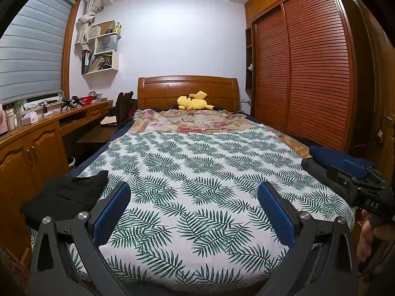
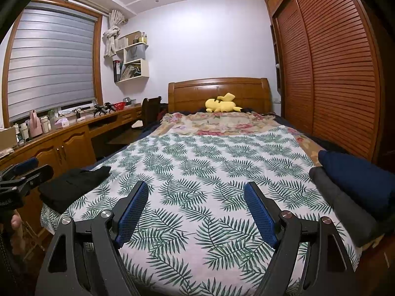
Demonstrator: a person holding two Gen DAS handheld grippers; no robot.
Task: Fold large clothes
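Above the leaf-print sheet [image 1: 197, 172], both claws agape; navy garment [image 2: 355, 180] unobstructed only in right view.

I count: one bed [image 2: 365, 256], one leaf-print cover [image 2: 197, 172]. Three folded garments: one black [image 2: 71, 185], one grey [image 2: 345, 207], one navy [image 2: 358, 177]. One yellow plush [image 2: 222, 104]. Two grippers, left [image 1: 195, 212] and right [image 2: 197, 209], two blue-padded fingers [image 2: 133, 209] each.
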